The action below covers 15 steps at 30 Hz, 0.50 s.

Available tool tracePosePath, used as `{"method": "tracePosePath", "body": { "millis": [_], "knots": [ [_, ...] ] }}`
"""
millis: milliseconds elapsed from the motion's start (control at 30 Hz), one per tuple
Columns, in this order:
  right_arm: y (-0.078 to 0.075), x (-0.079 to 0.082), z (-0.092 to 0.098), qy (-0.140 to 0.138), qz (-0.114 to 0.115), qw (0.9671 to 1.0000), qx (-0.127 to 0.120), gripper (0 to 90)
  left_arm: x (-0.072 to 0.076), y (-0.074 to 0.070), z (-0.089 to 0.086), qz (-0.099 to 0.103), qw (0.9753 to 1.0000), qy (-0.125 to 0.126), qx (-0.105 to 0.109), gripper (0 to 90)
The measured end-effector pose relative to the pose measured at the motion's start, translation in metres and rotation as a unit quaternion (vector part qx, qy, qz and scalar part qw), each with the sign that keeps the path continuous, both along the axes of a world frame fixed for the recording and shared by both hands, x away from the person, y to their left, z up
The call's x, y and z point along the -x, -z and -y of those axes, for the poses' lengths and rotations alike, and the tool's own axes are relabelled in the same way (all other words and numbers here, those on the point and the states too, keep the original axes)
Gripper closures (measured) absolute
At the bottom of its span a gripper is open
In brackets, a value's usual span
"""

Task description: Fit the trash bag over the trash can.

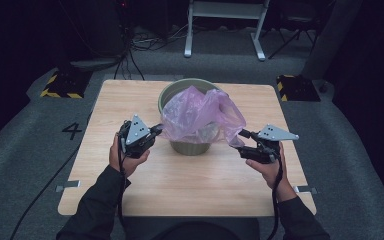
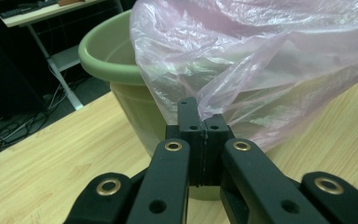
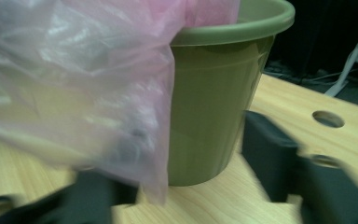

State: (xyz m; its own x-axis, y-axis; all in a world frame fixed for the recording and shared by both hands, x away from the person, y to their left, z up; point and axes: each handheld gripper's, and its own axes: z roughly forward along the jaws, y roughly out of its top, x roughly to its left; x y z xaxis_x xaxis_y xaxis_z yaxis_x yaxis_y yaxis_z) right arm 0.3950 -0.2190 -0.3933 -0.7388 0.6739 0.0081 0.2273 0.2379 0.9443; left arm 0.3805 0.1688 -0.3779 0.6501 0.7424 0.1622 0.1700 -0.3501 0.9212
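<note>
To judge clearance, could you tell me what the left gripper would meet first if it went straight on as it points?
The left gripper is already shut on the pink plastic bag; straight ahead, probably the green bucket right behind it.

both forearms come in from below, each hand holding a gripper. the left gripper (image 1: 156, 130) has its jaws pressed together. the right gripper (image 1: 245, 142) has its jaws spread apart, blurred in its own view.
</note>
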Motion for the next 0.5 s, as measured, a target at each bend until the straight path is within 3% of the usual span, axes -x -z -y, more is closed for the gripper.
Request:
{"method": "tracePosePath", "body": {
  "millis": [67, 167, 233, 367, 433, 500],
  "knots": [
    [-0.002, 0.005, 0.001, 0.0, 0.011, 0.9999, 0.002, 27.2, 0.001, 0.001, 0.0, 0.001, 1.0, 0.002, -0.001, 89.8],
    [-0.009, 0.018, 0.005, -0.007, 0.038, 0.9992, 0.012, 20.7, 0.003, 0.001, 0.001, 0.007, 1.0, 0.002, -0.005, 89.8],
    [-0.018, 0.03, 0.006, -0.005, 0.061, 0.9979, 0.021, 19.3, 0.004, 0.001, 0.003, 0.009, 0.9999, 0.003, -0.009, 89.8],
    [-0.036, 0.05, 0.004, -0.015, 0.092, 0.9955, 0.015, 18.8, 0.005, 0.001, 0.006, 0.01, 0.9998, 0.005, -0.015, 89.8],
    [-0.045, 0.056, 0.001, -0.025, 0.101, 0.9946, 0.009, 19.4, 0.003, 0.001, 0.007, 0.009, 0.9998, 0.005, -0.019, 89.8],
    [-0.058, 0.058, -0.004, -0.015, 0.109, 0.9939, 0.01, 20.7, 0.002, 0.001, 0.008, 0.009, 0.9998, 0.004, -0.016, 89.7]
  ]
}}
